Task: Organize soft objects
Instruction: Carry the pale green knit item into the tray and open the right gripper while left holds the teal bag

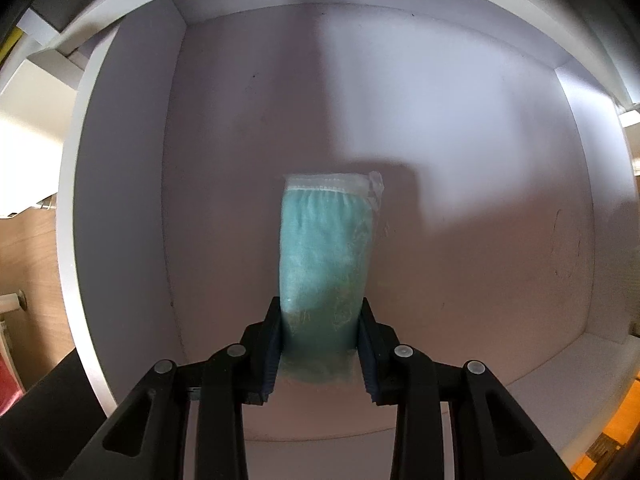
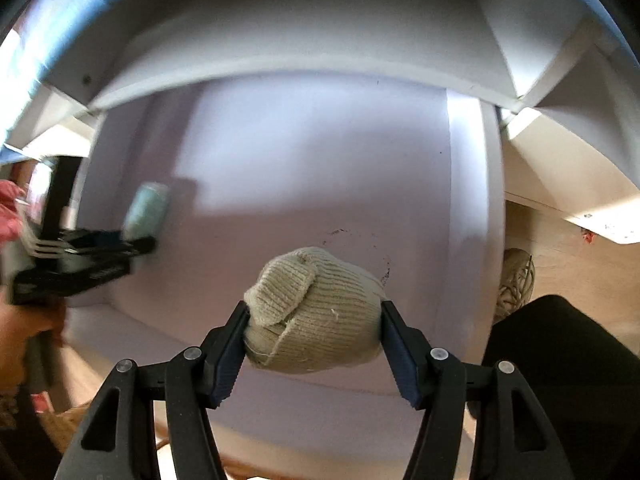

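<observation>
A teal cloth roll in a clear wrapper (image 1: 326, 256) hangs straight down over the white drawer floor (image 1: 480, 200), with my left gripper (image 1: 320, 320) shut on its near end. In the right wrist view the same roll (image 2: 146, 210) and left gripper (image 2: 120, 240) show blurred at the left, held by a hand. My right gripper (image 2: 314, 320) is shut on a rolled beige knitted sock bundle (image 2: 316, 316), both pads pressing its sides, above the drawer floor (image 2: 320, 168).
White drawer walls (image 1: 120, 208) ring the floor on all sides. A wooden floor lies outside. A beige ball of yarn (image 2: 516, 284) sits past the drawer's right wall (image 2: 472, 240), beside a dark trouser leg (image 2: 560, 360). Scuff marks dot the drawer floor.
</observation>
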Tool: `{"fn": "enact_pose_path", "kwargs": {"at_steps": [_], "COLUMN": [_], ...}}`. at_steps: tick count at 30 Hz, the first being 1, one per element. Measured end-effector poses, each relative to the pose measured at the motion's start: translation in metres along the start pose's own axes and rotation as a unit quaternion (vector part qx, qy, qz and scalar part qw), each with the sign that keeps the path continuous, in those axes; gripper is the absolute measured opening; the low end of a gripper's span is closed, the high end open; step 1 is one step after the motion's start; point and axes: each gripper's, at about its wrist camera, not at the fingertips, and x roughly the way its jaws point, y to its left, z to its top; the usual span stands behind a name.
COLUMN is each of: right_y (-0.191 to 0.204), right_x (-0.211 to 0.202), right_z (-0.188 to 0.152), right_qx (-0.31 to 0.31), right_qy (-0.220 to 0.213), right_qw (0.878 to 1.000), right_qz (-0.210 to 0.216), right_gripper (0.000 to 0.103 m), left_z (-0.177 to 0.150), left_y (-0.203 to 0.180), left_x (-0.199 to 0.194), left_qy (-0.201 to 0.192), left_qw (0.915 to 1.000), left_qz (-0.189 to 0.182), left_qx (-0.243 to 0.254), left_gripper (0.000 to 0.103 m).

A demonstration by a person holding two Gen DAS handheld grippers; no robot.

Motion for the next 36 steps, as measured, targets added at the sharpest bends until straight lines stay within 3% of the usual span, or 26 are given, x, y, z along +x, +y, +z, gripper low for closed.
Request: {"fn": "enact_pose_path", "kwargs": {"at_steps": [11,20,26,36], "right_y": [0.016,0.033,0.060,0.120], "right_x": [-0.093,-0.177,-0.230,-0.242], "right_z": [-0.014,0.001,0.050,0.172], "right_qx": [-0.009,-0.047,-0.088,-0.146], "right_qy": [-0.057,-0.114,-0.163,-0.191], "right_qw": [0.998,0.992,0.982,0.970], "right_qz": [0.036,0.041,0.042,0.033], "right_gripper": [0.063,0.063,0.063,0.064], "left_z": [0.012,0.008,0.008,0.005], "left_y": [-0.002,0.001,0.002,0.003], "left_x": [0.005,0.007,0.008,0.007], "left_qy": [0.004,0.002,0.001,0.004], "left_qw": [1.0000,1.0000,1.0000,0.9999], "left_qz": [-0.003,-0.004,-0.006,-0.010], "left_qx": [0.001,0.001,0.000,0.003], "left_gripper": [0.034,0.034,0.034,0.034]}}
